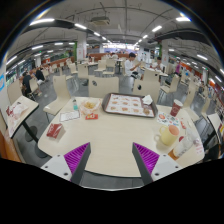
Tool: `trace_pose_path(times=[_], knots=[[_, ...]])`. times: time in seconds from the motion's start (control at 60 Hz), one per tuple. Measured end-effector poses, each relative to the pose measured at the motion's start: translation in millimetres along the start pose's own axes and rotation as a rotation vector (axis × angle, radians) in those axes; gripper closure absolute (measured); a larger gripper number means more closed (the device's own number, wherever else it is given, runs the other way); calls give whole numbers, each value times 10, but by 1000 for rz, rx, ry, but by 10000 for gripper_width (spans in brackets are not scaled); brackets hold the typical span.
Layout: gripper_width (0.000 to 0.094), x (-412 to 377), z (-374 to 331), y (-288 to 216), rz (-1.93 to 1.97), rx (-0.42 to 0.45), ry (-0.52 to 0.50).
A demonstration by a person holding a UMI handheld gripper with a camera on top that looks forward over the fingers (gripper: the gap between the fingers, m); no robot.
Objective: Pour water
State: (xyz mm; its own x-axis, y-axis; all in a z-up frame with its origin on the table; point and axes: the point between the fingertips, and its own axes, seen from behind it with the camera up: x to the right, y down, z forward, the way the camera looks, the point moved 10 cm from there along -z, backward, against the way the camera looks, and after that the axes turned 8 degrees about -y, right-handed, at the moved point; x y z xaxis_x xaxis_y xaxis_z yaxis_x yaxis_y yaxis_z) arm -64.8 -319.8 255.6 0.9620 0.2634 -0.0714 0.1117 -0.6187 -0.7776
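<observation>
My gripper [111,160] is open and empty, its purple pads [76,155] spread wide above the near part of a beige table [110,135]. A small bottle with a green top [74,104] stands upright at the far left of the table, well beyond the fingers. A clear cup-like container [169,133] stands at the right, ahead of the right finger. Nothing is between the fingers.
A bowl [90,104] sits next to the bottle and a flat tray [128,104] lies at the far middle. Red packets [55,130] lie at the left. Other tables, chairs and seated people [130,68] fill the hall beyond.
</observation>
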Motion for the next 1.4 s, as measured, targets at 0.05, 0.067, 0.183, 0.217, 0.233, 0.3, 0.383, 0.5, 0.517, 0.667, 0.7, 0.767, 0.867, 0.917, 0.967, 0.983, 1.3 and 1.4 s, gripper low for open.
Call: trace_pose_path(times=[0.05,0.067,0.183,0.217,0.233,0.3,0.383,0.5,0.517,0.667,0.7,0.767,0.867,0.917,0.967,0.983,1.3,1.4], knots=[[89,51,5,25,8,-1,11],[84,72,12,40,10,-1,14],[85,465,-89,146,19,8,28],[87,570,-98,204,22,11,33],[85,625,-104,236,24,12,35],[85,848,-140,399,32,9,44],[86,1165,-203,650,46,6,67],[85,1682,-274,1000,65,13,110],[85,1758,-281,1040,69,15,116],[81,2448,-236,1194,105,81,154],[87,2595,-190,1195,111,95,160],[88,2866,-66,1169,117,122,164],[89,3161,157,1074,116,165,159],[92,3262,289,1025,113,181,150],[99,3346,427,985,108,195,139],[102,3366,470,977,107,199,136],[483,3441,791,993,59,225,86],[514,3394,758,970,53,201,68]])
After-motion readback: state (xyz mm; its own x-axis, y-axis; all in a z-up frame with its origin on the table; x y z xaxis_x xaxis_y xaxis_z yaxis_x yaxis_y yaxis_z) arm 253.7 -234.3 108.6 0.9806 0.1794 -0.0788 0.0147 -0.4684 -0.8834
